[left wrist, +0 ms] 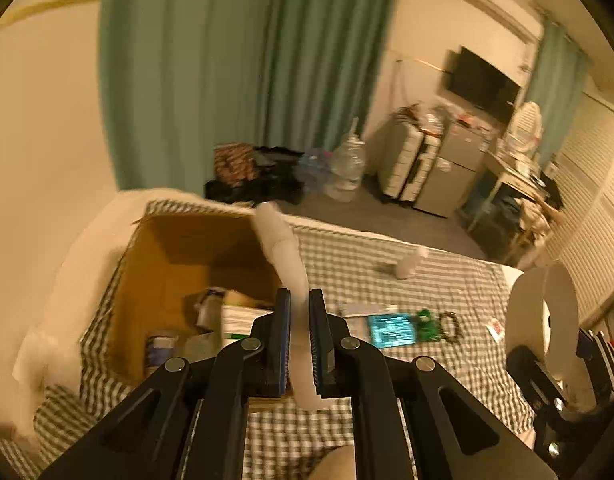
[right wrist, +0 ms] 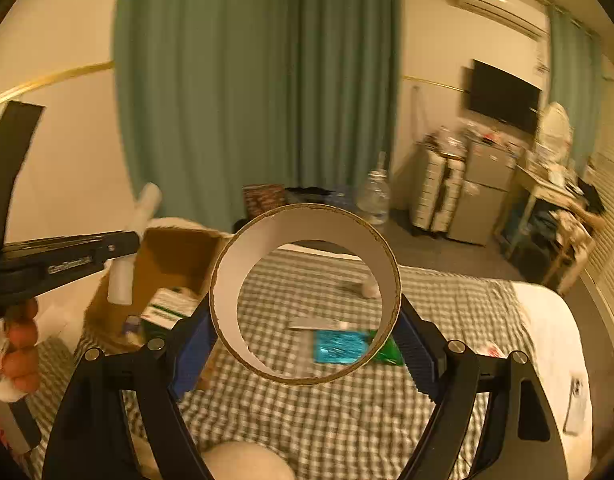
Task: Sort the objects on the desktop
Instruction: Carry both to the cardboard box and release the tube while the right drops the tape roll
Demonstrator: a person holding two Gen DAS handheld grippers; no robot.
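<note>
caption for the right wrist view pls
Right gripper clamps a cardboard ring over the checked bedspread, beside an open box.

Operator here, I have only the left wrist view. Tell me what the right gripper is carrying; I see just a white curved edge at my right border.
Observer: The right gripper is clamped on a wide cardboard ring, white inside, brown at the rim, and you can see straight through it.
Operator: Report what lies behind that ring.
Observer: Through it the checkered cloth shows, with a shiny blue packet at its lower edge.
Operator: Describe my own gripper from outside.
Observer: The left gripper grips a white tube crosswise; the tube sticks out above and below the fingers, over the open cardboard box.
</note>
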